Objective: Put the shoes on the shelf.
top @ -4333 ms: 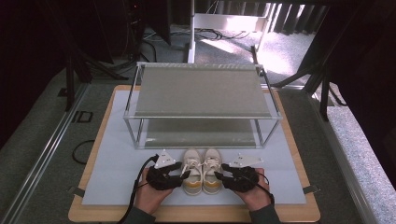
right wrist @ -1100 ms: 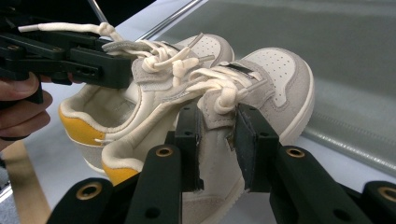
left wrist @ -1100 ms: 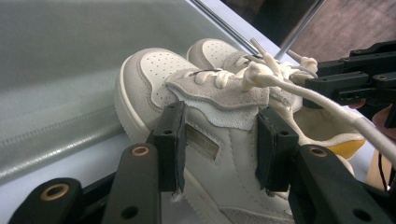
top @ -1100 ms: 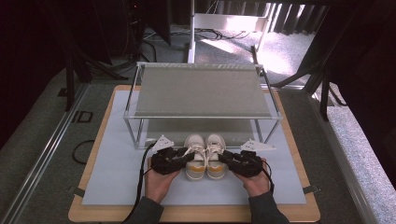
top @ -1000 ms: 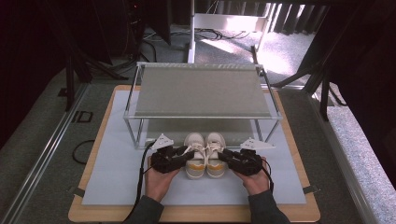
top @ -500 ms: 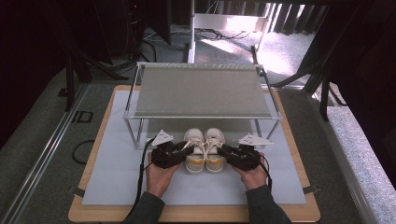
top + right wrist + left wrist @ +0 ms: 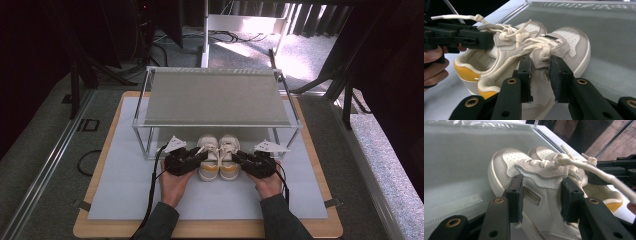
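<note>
No text, brand, number or sign can be read anywhere in these pictures. The left shoe (image 7: 534, 195) has a small rectangular tab on its side, seen in the left gripper view, but no letters show on it. The right shoe (image 7: 564, 47) carries a narrow dark strip near its laces in the right gripper view; that too is too small and blurred to read.

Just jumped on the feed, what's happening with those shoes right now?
A person holds a pair of sneakers, one per gripper: the left gripper clamps the left sneaker, the right gripper the right sneaker. The toes point into the open lower level of the metal rack, heels still outside.
</note>
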### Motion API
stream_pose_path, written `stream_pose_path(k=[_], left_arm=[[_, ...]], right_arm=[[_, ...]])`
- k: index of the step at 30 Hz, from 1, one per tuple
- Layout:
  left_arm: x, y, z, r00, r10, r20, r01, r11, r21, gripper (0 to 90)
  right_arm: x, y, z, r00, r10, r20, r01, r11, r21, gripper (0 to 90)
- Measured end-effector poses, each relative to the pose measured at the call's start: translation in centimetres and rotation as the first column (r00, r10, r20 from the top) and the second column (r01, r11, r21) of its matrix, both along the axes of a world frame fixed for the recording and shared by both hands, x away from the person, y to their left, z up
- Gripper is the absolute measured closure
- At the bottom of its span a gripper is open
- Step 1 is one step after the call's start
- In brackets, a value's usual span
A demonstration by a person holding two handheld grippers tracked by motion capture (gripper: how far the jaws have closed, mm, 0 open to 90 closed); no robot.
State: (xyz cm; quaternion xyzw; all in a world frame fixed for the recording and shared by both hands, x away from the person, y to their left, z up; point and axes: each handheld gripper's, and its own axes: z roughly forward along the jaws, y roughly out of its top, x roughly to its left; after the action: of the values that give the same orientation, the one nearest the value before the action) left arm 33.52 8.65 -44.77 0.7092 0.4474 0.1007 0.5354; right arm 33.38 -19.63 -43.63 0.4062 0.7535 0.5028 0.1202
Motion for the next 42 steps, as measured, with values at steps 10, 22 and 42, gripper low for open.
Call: stream_pose_path(k=[10, 22, 42], left_arm=[[0.8, -0.1, -0.3, 0.9996, 0.027, 0.005, -0.027, 0.9996, -0.005, 58.7], [2.7, -0.4, -1.4, 0.9971, 0.076, 0.002, -0.076, 0.9949, -0.067, 58.7], [4.8, -0.5, -3.0, 0.9864, 0.163, -0.025, -0.164, 0.9808, -0.105, 57.4]], right_arm=[[0.9, 0.1, -0.6, 0.9999, -0.012, 0.003, 0.011, 1.000, 0.021, 71.8], [2.9, -0.2, -1.4, 0.9989, -0.047, 0.002, 0.047, 0.997, 0.062, 71.8], [5.4, 0.1, -2.2, 0.9943, -0.082, -0.068, 0.089, 0.991, 0.104, 71.1]])
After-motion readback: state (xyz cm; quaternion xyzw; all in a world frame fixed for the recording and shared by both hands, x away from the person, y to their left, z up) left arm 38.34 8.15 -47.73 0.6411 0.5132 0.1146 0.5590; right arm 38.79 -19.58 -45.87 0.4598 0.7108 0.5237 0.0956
